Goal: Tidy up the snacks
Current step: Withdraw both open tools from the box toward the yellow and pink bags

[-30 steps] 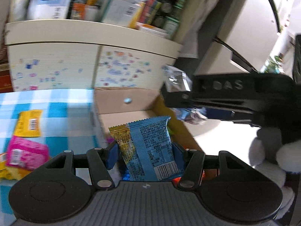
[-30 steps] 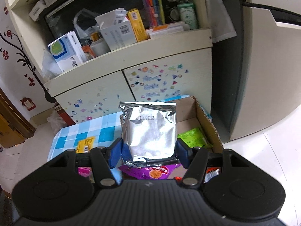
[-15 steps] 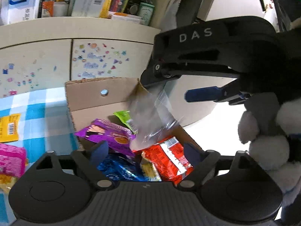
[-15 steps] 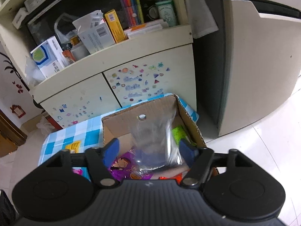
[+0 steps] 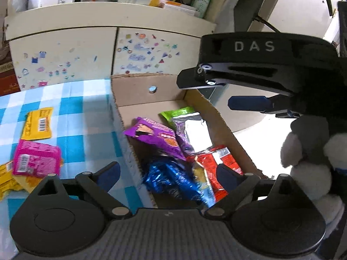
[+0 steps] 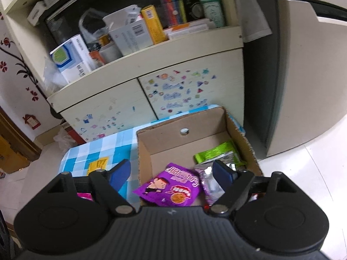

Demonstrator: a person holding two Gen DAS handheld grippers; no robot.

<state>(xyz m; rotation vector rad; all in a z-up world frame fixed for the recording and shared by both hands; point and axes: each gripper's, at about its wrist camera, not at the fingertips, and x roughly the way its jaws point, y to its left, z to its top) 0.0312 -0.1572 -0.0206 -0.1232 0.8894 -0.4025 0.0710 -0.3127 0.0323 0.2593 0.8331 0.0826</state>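
Note:
A cardboard box (image 5: 151, 99) (image 6: 203, 125) stands on the blue checked tablecloth (image 5: 82, 117). In it lie a purple packet (image 5: 156, 138) (image 6: 171, 188), a silver packet (image 5: 197, 134) (image 6: 208, 184), a green packet (image 5: 177, 114) (image 6: 219, 151), a red packet (image 5: 219, 160) and a blue packet (image 5: 171, 179). My left gripper (image 5: 167, 173) is open and empty above the box's near end. My right gripper (image 6: 173, 171) is open and empty over the box; it shows from the side in the left wrist view (image 5: 249, 104). On the cloth lie a yellow packet (image 5: 39, 125) (image 6: 98, 165) and a pink packet (image 5: 35, 161).
A cream cabinet (image 5: 108, 49) (image 6: 151, 91) with stickers stands right behind the table, its shelf full of boxes and bottles. A grey fridge (image 6: 303, 75) stands to the right of the box. White floor tiles (image 6: 303, 169) lie to the right.
My left gripper let go of the blue packet and my right gripper let go of the silver packet; both packets now lie in the box. Both grippers have opened.

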